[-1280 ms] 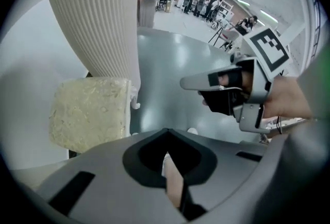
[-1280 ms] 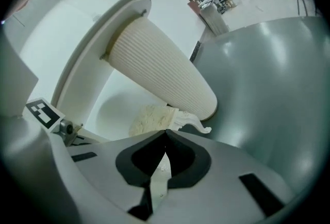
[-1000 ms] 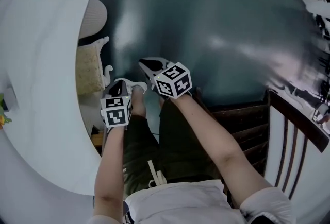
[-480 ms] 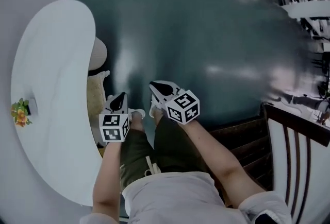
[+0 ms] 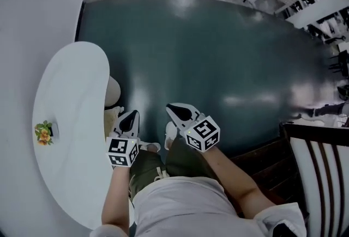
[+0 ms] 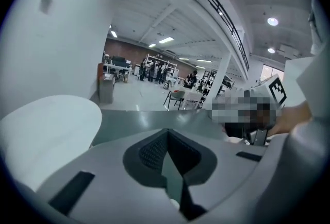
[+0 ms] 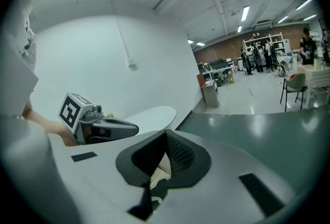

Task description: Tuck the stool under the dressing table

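The stool (image 5: 113, 95) is seen at the inner curve of the table (image 5: 71, 99), most of it hidden beneath the white top and only a rounded pale part and a strip of cream cushion left showing beside the edge. The tucking step is judged to be done or nearly so. The left gripper (image 5: 131, 117) and the right gripper (image 5: 174, 110) are held over the person's legs, clear of the stool, each with its jaws pressed together and nothing between them. If anything more is called for, a short push on the exposed seat edge with closed jaws would be needed, kept low enough to pass under the tabletop. One stool, one table and two grippers are counted, with one small flower ornament (image 5: 43, 132) on the table and one dark chair (image 5: 319, 176) at the right.
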A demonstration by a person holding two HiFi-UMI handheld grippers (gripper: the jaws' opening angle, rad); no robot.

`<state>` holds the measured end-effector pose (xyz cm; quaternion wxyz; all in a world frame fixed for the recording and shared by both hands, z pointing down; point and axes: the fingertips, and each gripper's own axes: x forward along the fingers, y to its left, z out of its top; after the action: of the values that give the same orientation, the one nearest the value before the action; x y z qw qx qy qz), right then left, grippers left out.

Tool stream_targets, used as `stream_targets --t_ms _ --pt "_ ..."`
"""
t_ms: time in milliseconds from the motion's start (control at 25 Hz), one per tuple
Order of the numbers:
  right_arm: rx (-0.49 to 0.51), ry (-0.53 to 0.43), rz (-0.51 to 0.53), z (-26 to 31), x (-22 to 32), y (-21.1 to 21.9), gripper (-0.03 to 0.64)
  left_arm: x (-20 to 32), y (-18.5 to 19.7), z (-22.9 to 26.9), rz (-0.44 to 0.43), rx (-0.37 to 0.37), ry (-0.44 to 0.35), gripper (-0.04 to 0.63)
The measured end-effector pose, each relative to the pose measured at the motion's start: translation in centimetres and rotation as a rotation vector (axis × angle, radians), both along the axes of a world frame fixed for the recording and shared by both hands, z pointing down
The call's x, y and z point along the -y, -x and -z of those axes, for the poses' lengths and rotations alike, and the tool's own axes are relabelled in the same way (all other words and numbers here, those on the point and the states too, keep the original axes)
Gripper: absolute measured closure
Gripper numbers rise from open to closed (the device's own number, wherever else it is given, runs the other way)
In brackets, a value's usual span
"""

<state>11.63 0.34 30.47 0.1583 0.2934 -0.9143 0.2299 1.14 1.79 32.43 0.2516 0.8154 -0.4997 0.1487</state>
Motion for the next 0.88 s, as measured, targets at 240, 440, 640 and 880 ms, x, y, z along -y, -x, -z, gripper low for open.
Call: stream_targets --t_ms 240,440,640,880 --pt "0.039 -0.088 -0.028 6.3 -0.6 -1.9 0.606 0.5 -0.6 7.2 0.009 0.013 -0.136 0.593" --pt "0.063 -0.156 -0.025 9.9 -1.2 -2.2 0.606 -0.1 -0.7 11.6 0.012 0.013 -0.225 0.593" --pt "0.095 -0.232 -0.016 13.7 -1.8 -2.3 0.606 -0.9 -1.1 15.5 0.005 0.039 -0.306 0.592" --pt "0.086 -0.346 0.027 16.6 -2.7 -1.3 0.606 -1.4 -0.1 19.0 0.018 0.07 -0.402 0.592"
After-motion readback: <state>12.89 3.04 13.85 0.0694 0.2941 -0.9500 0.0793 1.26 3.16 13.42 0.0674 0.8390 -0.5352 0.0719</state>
